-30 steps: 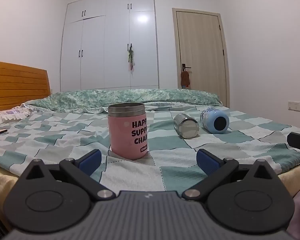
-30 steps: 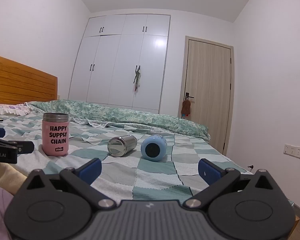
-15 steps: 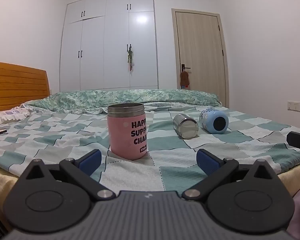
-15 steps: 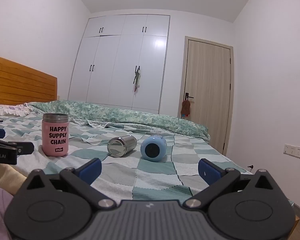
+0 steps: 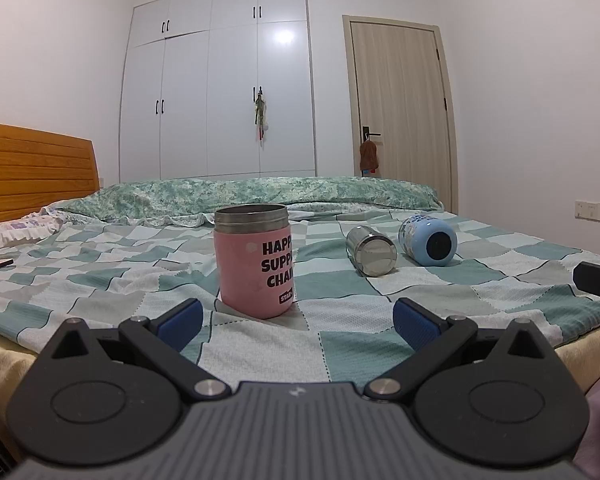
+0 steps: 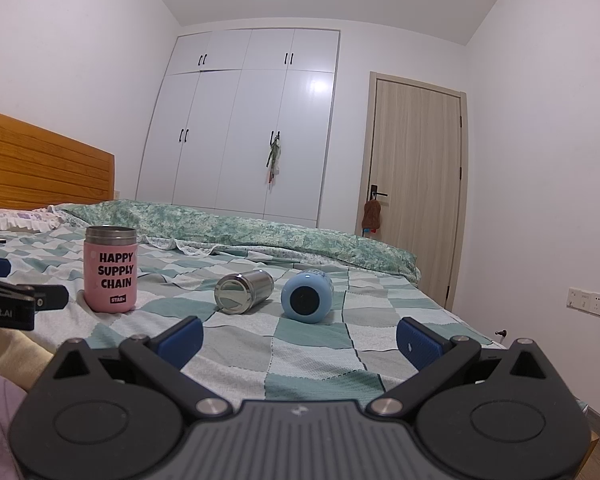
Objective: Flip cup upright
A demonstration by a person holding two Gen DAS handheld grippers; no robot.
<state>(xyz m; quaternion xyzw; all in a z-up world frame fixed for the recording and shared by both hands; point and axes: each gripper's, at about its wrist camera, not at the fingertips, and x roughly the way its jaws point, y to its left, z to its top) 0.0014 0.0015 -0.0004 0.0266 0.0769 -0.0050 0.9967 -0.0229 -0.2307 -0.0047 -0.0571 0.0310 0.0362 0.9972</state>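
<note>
Three cups on the bed, two not yet stood up.
Left view: left tongs gape wide, holding nothing; the pink cup stands upright just ahead, between the tips.
Right view: right tongs equally wide and empty; the steel cup and blue cup lie on their sides ahead, untouched.
</note>
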